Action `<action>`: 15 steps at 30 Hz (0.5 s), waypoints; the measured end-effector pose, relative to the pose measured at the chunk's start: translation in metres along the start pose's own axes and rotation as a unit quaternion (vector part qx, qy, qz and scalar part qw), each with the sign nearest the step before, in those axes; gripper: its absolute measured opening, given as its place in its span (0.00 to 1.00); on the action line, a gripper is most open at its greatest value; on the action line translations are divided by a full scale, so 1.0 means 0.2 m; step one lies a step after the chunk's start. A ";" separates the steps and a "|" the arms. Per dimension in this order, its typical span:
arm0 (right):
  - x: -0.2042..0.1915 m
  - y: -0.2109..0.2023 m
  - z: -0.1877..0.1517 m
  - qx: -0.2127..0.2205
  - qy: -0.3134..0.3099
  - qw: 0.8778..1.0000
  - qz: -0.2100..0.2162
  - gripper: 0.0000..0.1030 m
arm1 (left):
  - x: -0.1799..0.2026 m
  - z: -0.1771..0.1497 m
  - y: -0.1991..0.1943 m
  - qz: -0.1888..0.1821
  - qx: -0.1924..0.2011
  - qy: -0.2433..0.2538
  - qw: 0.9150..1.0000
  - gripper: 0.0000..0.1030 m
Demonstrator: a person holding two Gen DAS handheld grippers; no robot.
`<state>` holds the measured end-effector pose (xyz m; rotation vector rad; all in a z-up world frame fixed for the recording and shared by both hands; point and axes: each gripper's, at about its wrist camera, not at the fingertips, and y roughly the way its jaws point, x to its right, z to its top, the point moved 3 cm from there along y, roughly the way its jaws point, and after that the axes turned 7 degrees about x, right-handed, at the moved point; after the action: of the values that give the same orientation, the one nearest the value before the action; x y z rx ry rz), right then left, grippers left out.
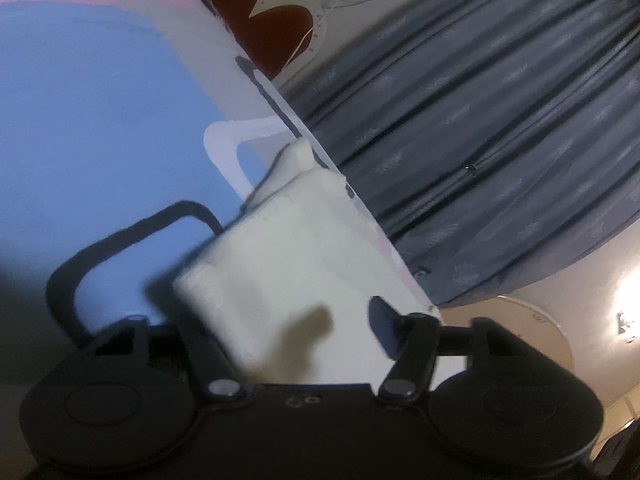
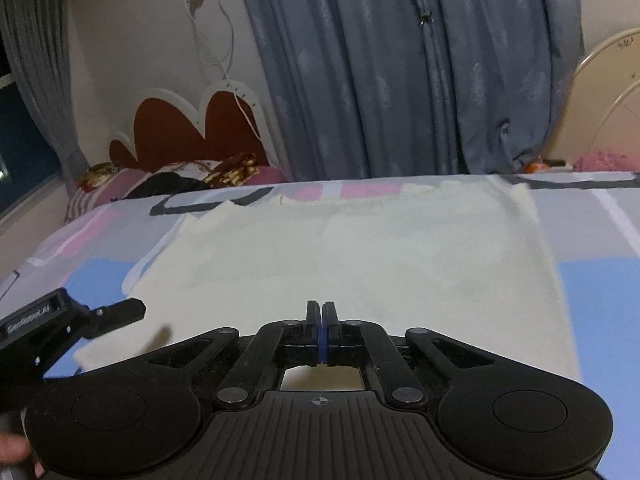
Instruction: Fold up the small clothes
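A cream garment (image 2: 340, 256) lies spread flat on the patterned bed sheet (image 2: 600, 296). My right gripper (image 2: 322, 312) hovers over its near middle, blue pads pressed together and shut; no fabric shows between them. In the left wrist view, which is rolled sideways, a corner of the same garment (image 1: 280, 248) lies between the spread jaws of my left gripper (image 1: 288, 320). The cloth covers one finger, and the other fingertip (image 1: 380, 316) stands clear beside it, with no pad seen pressing. One black finger of the left gripper (image 2: 128, 309) shows at the garment's near left corner.
Grey-blue curtains (image 2: 380, 80) hang behind the bed. A red and white headboard (image 2: 192, 128) with pillows (image 2: 132, 184) sits far left, and a white cable (image 2: 228, 52) hangs down the wall. A pale round frame (image 2: 608, 100) stands far right. A person's hand (image 2: 12, 454) holds the left tool.
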<state>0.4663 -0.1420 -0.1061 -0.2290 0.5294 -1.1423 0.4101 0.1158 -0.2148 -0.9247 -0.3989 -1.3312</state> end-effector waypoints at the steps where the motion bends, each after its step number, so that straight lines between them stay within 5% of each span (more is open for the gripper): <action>1: -0.01 0.04 0.01 -0.001 -0.002 1.000 0.001 0.00 | 0.00 0.00 0.01 0.005 0.002 0.008 1.000 0.43; 5: -0.02 0.10 0.03 0.004 -0.010 1.000 0.010 0.00 | -0.03 0.01 0.01 -0.001 0.005 -0.014 1.000 0.36; 10: 0.01 0.23 -0.01 -0.019 -0.005 1.000 0.012 0.00 | 0.00 -0.01 0.01 -0.002 0.011 0.006 1.000 0.47; 11: 0.02 0.26 -0.03 -0.029 -0.004 0.999 0.012 0.00 | 0.01 -0.01 0.02 0.005 0.009 0.017 1.000 0.41; 13: 0.02 0.25 -0.03 -0.019 -0.001 1.000 0.013 0.00 | 0.01 0.01 0.02 0.029 0.007 0.026 0.999 0.14; 15: 0.02 0.18 0.00 0.016 0.010 1.000 0.022 0.00 | -0.01 0.02 0.01 0.047 0.012 0.031 0.998 0.15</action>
<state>0.4968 -0.1311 -0.1242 -0.1769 0.5303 -1.1101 0.4136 0.1201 -0.2137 -0.8693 -0.3197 -1.2626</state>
